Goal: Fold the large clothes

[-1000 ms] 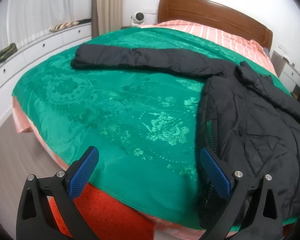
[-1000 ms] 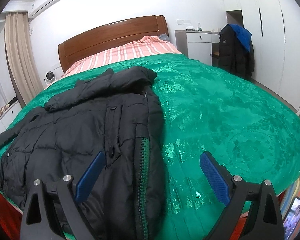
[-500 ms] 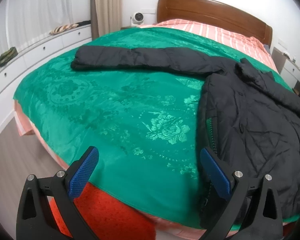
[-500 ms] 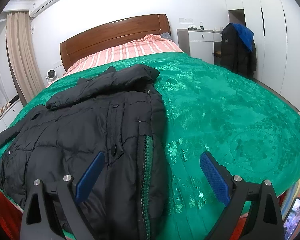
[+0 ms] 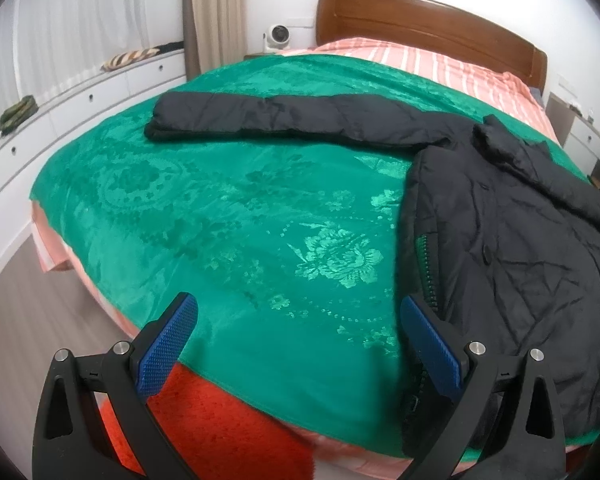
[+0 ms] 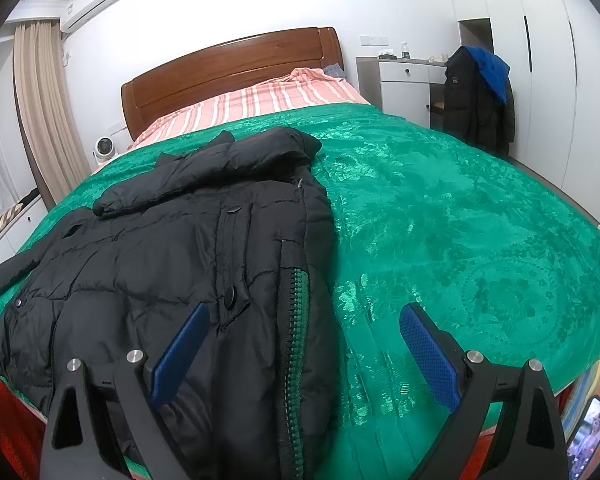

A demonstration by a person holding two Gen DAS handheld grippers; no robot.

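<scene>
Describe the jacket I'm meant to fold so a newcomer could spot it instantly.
Start at the bed with the green blanket. The black puffer jacket lies flat on it, one sleeve stretched out sideways. Unlike the dark coat hanging by the white cabinet, it shows a green-edged zipper.

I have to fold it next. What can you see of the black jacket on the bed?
The black jacket is puffy and quilted, with snap buttons and a green-edged zipper. It lies flat on the green blanket, one sleeve stretched out sideways, the other folded across its top. Neither open gripper touches it.
</scene>
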